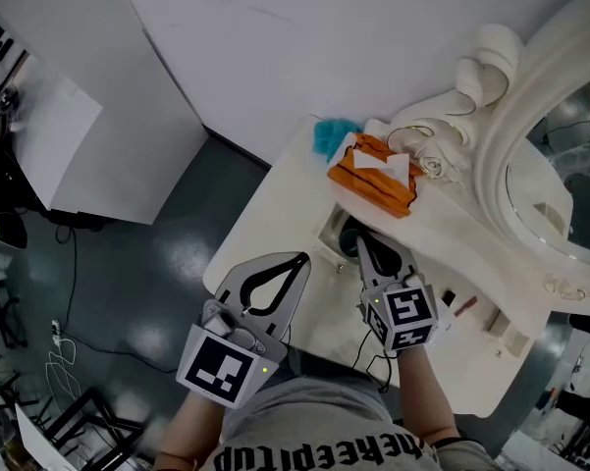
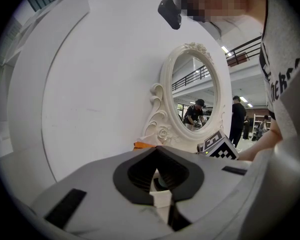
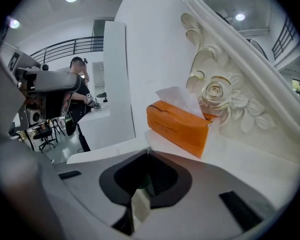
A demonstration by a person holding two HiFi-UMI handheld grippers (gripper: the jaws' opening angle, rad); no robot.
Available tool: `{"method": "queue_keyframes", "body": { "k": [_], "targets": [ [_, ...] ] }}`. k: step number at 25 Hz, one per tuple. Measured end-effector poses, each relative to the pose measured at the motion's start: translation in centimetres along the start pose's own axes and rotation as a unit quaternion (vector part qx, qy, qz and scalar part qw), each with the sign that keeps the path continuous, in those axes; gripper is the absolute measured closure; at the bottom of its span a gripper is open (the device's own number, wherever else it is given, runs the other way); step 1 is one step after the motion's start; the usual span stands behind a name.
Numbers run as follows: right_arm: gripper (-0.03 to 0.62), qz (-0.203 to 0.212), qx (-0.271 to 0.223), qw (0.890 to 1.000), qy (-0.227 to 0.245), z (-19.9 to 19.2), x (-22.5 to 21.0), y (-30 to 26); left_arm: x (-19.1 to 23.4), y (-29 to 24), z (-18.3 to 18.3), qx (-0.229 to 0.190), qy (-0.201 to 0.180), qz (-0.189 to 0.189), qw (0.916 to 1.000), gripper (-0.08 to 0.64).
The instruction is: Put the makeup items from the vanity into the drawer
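From the head view, the left gripper (image 1: 302, 258) hangs by the vanity (image 1: 265, 226) edge. Little makeup items (image 1: 463, 304) lie near the mirror (image 1: 560, 194).

Left gripper view: jaws pinched together, empty.

Right gripper view: the right gripper (image 3: 149, 152) is closed and empty, facing the tissue box (image 3: 177, 127). Best to open wide, then reach for one.

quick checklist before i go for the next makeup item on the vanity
1. Left gripper free: ok, jaws together with nothing between them.
2. Right gripper free: cannot tell, jaws together, and a dark thing sits right at their tips.
3. Drawer open: cannot tell, only a recess shows under the right gripper.
4. Items left to move: ok, small items lie on the vanity by the mirror base.
5. Tissue box out of the way: ok, it stands beyond the right gripper.
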State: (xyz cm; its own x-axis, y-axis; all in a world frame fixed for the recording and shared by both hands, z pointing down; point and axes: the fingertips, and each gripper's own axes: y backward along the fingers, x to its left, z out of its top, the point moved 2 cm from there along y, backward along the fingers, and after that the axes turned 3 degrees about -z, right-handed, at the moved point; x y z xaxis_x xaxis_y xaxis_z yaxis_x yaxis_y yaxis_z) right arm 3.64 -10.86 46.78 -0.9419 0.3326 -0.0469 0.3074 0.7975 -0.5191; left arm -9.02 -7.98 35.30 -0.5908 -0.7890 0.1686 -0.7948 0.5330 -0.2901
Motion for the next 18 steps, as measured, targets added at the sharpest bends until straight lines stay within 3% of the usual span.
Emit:
{"method": "queue_keyframes", "body": {
  "k": [11, 18],
  "targets": [
    [0.558, -0.017, 0.046, 0.997, 0.06, -0.7, 0.8, -0.6, 0.3, 0.3, -0.1, -0.002, -0.001, 0.003, 1.0, 0.545],
    [0.549, -0.024, 0.064, 0.995, 0.074, -1.0, 0.9, -1.0, 0.6, 0.4, -0.3, -0.002, 0.004, 0.006, 1.0, 0.545]
  ]
}}
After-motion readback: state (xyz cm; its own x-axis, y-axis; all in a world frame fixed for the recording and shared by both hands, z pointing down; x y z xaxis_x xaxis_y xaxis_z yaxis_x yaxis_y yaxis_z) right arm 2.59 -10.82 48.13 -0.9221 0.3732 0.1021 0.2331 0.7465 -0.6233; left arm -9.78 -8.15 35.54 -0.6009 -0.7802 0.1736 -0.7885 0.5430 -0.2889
